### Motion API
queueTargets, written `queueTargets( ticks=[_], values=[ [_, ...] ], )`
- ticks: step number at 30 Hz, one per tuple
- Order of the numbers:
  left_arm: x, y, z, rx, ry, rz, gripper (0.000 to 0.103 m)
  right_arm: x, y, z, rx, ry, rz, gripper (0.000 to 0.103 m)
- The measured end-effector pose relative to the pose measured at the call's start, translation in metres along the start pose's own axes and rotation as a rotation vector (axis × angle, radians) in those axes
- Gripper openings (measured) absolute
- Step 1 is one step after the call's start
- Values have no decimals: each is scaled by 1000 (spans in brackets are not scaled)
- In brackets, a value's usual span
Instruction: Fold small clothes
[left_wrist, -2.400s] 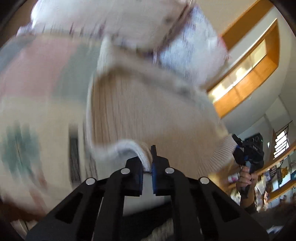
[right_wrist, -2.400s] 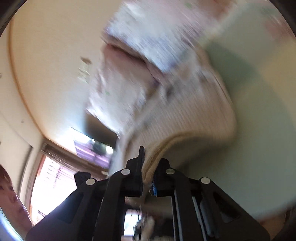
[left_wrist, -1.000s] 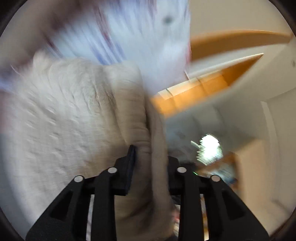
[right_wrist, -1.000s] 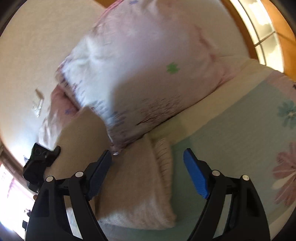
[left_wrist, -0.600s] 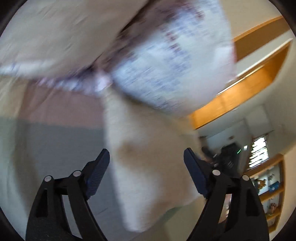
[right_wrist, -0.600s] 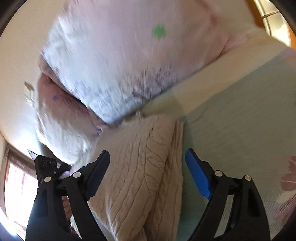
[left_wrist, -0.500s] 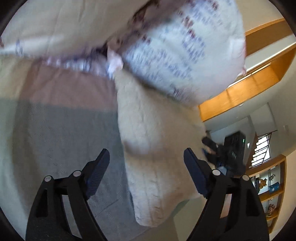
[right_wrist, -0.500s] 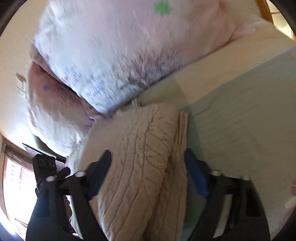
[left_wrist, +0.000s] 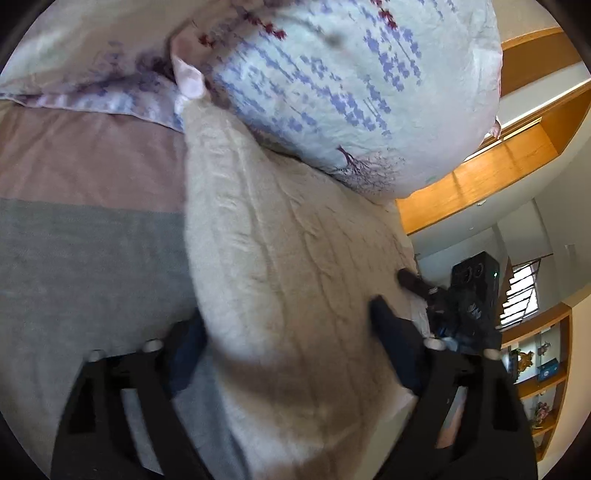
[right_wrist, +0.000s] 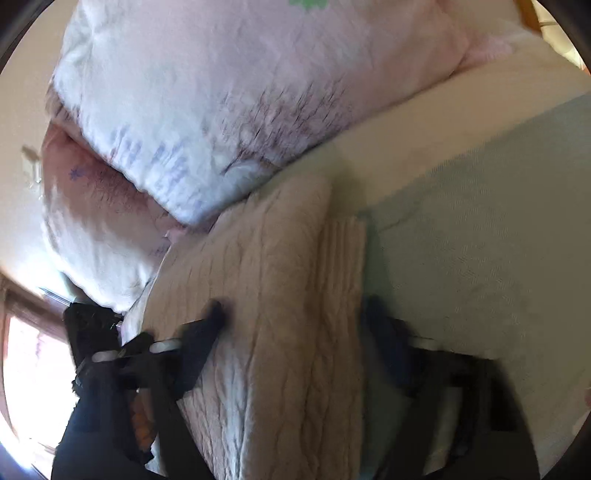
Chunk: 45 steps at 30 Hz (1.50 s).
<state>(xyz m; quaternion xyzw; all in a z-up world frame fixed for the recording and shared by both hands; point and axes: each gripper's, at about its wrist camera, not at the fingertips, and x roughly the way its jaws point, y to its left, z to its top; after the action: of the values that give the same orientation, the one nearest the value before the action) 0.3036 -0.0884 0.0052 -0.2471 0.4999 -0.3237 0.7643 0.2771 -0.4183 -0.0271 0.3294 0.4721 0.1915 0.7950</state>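
My left gripper (left_wrist: 286, 325) is spread wide, its jaws standing on either side of the folded cream cable-knit sweater (left_wrist: 291, 280) and gripping nothing. My right gripper (right_wrist: 291, 314) is the same: jaws apart, released, one finger over the knit and the other out over the bedspread past the sweater's ribbed edge. Whether either finger actually presses on the wool, I cannot tell; both pairs are smeared by blur.

The sweater (right_wrist: 280, 295) lies flat on the bed, folded into a thick oblong pad. Its far end is tucked right up against the pillows, touching the underside of the nearest one. In the left wrist view that pillow (left_wrist: 354, 81) is white with a purple print and bulges over the sweater's top edge; a second, paler pillow (left_wrist: 85, 55) lies beside it. From the right wrist view the same two show as a big pinkish-white pillow (right_wrist: 229, 96) above the sweater and a pinker one (right_wrist: 99, 206) beyond the sweater's far corner.

The bedspread (left_wrist: 74, 258) beside the sweater is banded, a dusty pink stripe nearer the pillows and a grey-green one nearer me; on the sweater's other side it is pale green (right_wrist: 480, 240) with a cream band toward the pillows.

Across the sweater from my left gripper I see my right gripper's black body (left_wrist: 469, 295) at the garment's opposite edge, with wooden shelves (left_wrist: 535, 369) beyond it.
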Motion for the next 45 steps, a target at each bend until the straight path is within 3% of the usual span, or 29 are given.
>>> queueTargets(
  ticks=[2, 4, 7, 9, 11, 13, 15, 16, 17, 18, 20, 21, 22, 23, 24, 26, 29, 32, 34, 37, 39, 42, 45],
  values=[
    [-4, 0, 0, 9, -13, -10, 50, 2, 2, -1, 37, -16, 52, 37],
    [-23, 4, -1, 13, -12, -54, 42, 0, 15, -5, 13, -29, 60, 32],
    [-69, 10, -11, 80, -44, -12, 41, 11, 50, -14, -65, 9, 166, 24],
    [-102, 26, -15, 78, -83, 30, 42, 29, 78, -22, -139, 31, 181, 24],
    [-119, 44, -10, 69, -113, 137, 48, 57, 103, -26, -209, 48, 143, 26],
    [-123, 60, -7, 55, -122, 220, 55, 77, 116, -26, -246, 55, 47, 37],
    [-134, 68, -14, 31, -132, 219, 59, 69, 121, -30, -260, -6, -18, 44],
    [-142, 62, -20, 62, -162, 247, 63, 49, 122, -35, -268, -83, -42, 46],
    [-151, 54, -26, 112, -194, 300, 75, 31, 123, -41, -279, -136, -41, 48],
    [-164, 47, -37, 178, -227, 364, 80, 11, 124, -48, -286, -177, -13, 54],
    [-180, 36, -53, 242, -269, 394, 87, -14, 125, -62, -293, -169, 106, 72],
    [-189, 32, -64, 260, -282, 392, 89, -14, 129, -69, -296, -128, 175, 81],
    [-194, 29, -73, 263, -294, 406, 98, -9, 134, -78, -304, -62, 246, 81],
    [-197, 25, -80, 261, -310, 428, 101, 0, 139, -84, -315, -7, 262, 81],
    [-197, 19, -89, 268, -329, 448, 101, 10, 142, -87, -325, 27, 232, 81],
    [-196, 12, -99, 269, -319, 488, 101, 44, 141, -83, -337, 34, 44, 80],
    [-189, 5, -116, 289, -307, 598, 101, 45, 132, -76, -279, -7, 39, 80],
    [-179, 1, -129, 306, -281, 684, 101, 15, 138, -93, -300, -62, 43, 83],
    [-169, 1, -139, 315, -250, 731, 101, -2, 150, -117, -360, -143, -66, 98],
    [-155, 2, -147, 329, -223, 729, 101, -15, 152, -152, -391, -189, -279, 102],
    [-145, 3, -149, 325, -197, 732, 101, -10, 149, -171, -398, -179, -396, 102],
    [-131, 6, -150, 323, -168, 782, 101, -1, 143, -187, -392, -119, -412, 102],
    [-121, 11, -151, 324, -145, 839, 101, 18, 145, -192, -412, -76, -482, 102]
  ],
)
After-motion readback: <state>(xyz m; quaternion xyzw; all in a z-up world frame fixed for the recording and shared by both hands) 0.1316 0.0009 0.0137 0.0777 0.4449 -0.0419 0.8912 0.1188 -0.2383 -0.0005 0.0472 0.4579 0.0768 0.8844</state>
